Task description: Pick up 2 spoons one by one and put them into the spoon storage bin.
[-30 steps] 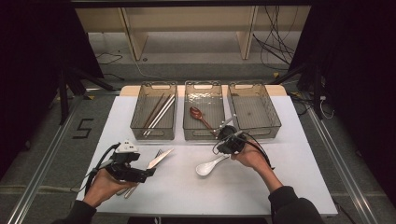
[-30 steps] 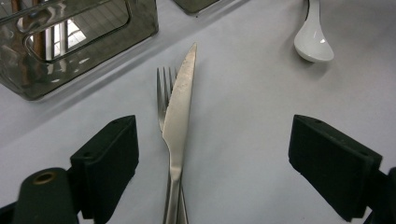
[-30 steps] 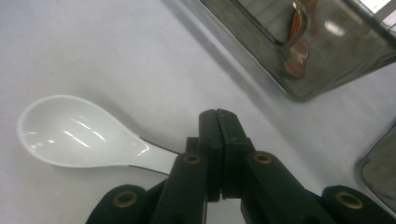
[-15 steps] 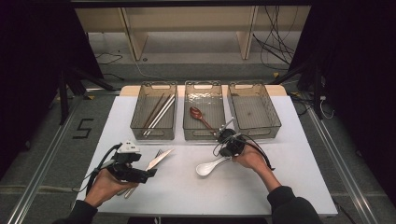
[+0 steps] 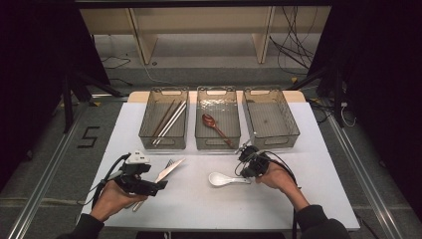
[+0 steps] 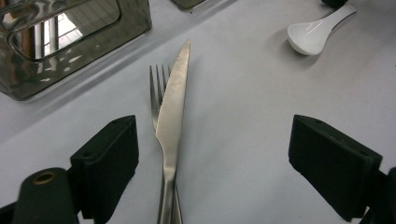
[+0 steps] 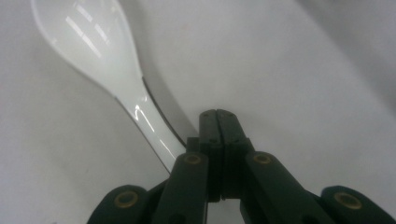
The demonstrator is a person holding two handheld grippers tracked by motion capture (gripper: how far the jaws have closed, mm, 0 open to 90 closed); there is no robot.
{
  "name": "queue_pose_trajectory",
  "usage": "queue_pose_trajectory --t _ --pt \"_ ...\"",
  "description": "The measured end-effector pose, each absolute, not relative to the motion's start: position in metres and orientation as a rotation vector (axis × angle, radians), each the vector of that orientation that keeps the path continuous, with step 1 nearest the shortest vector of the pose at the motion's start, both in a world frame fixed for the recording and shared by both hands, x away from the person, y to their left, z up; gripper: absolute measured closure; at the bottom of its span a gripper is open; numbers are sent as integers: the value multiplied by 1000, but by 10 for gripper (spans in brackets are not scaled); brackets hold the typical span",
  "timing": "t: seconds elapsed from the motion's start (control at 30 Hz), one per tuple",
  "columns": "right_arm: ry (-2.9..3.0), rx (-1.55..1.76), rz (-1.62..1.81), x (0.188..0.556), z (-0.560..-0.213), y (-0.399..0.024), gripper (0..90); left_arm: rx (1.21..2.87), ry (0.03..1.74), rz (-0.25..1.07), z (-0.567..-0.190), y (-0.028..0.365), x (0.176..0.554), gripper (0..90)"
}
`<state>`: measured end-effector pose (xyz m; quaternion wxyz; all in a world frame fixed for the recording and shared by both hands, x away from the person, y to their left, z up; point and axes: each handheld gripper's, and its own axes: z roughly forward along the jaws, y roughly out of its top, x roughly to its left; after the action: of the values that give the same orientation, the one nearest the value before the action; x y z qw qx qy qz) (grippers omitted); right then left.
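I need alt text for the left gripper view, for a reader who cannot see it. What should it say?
A knife lies across a fork on a white table, between the wide-open black jaws of the left gripper. A white spoon lies farther off at the upper right, and a clear bin stands at the upper left.

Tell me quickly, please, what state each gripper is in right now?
Left gripper: open, jaws astride the knife and fork.
Right gripper: shut, empty, beside the white spoon.
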<state>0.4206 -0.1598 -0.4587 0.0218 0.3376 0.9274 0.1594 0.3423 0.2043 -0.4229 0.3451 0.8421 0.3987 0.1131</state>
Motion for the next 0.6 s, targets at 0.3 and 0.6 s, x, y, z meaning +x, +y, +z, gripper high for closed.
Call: queue_pose_trajectory --t 0.3,0.6 --pt "2916 1005 491 406 -458 -161 900 2188 1035 295 -423 204 342 155" --pt "2924 946 649 404 -440 -155 592 2186 1036 298 -423 205 343 155"
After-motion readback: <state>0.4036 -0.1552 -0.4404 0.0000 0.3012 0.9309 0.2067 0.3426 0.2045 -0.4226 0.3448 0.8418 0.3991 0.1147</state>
